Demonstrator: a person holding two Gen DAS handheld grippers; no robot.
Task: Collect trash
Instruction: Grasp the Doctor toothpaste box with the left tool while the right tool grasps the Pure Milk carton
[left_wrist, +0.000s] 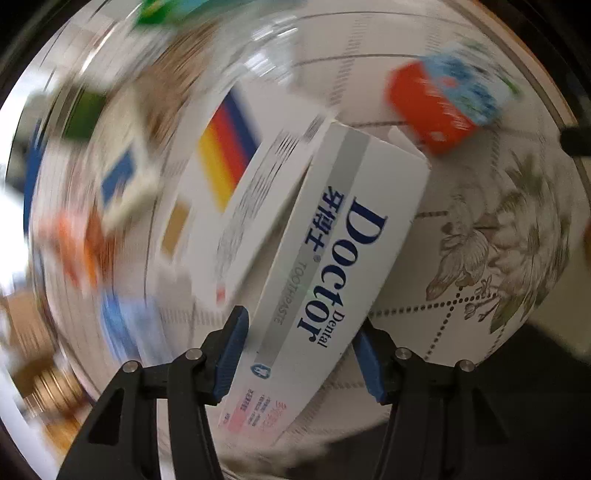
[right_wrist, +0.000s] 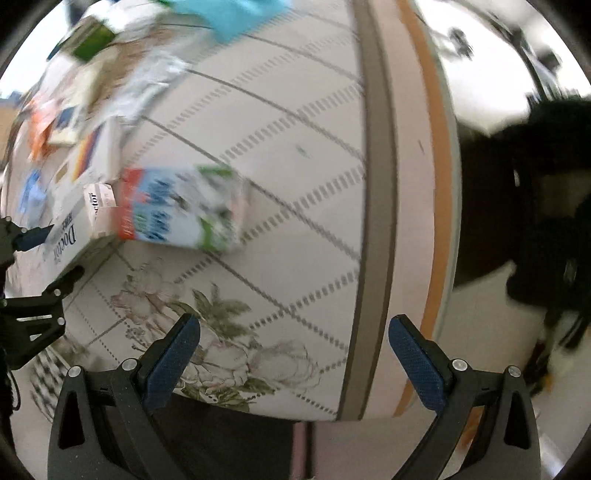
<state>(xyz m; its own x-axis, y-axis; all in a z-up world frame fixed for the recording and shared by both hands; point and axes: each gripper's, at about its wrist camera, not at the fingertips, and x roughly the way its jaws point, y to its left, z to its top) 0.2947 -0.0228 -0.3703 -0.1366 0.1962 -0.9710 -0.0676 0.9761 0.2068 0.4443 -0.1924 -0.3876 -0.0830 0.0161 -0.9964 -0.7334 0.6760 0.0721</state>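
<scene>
Toothpaste box (left_wrist: 332, 266) gripped between the left gripper (left_wrist: 301, 354) jaws, ready for lifting off the tabletop (right_wrist: 303, 206) – right gripper (right_wrist: 293, 354) gapes wide, empty, near the table's edge

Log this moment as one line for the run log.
task: collect trash | left gripper: shut on white Doctor toothpaste box | right gripper: open, holding nothing, over floral tablecloth | red-and-blue carton: on table

white toothpaste box (left_wrist: 332, 266) in left gripper (left_wrist: 299, 354)
</scene>
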